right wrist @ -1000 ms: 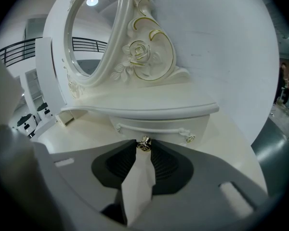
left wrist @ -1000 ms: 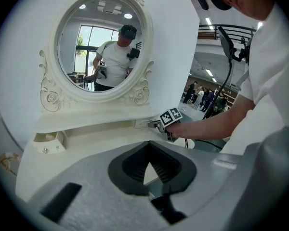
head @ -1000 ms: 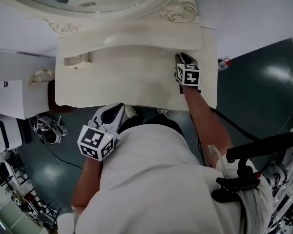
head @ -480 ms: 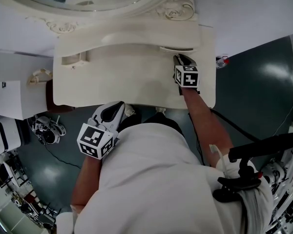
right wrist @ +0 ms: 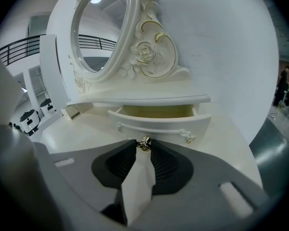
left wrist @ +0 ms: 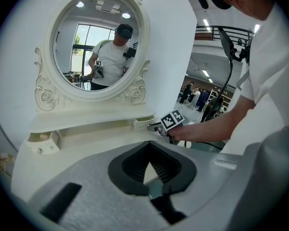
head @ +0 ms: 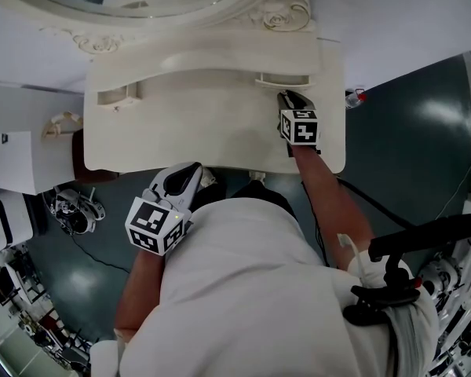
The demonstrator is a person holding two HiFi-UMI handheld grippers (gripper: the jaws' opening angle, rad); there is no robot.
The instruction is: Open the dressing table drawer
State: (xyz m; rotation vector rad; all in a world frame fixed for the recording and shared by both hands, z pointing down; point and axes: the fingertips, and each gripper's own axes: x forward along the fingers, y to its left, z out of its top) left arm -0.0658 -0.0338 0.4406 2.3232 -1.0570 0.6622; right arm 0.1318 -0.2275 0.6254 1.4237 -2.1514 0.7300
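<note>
We see a shiny dark green floor [head: 424, 132], a plain white wall [right wrist: 221, 42], a black railing [left wrist: 216, 29] up high and long ceiling lights [left wrist: 205, 22].

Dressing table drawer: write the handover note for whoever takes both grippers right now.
Right gripper: shut on the gold knob of the right-hand drawer.
Left gripper: shut with nothing between its jaws, held back at the front edge of the dressing table.
Done: the drawer is part-way out, and its inside shows.
Left: probably pull it a little further, then let go of the knob.
</note>
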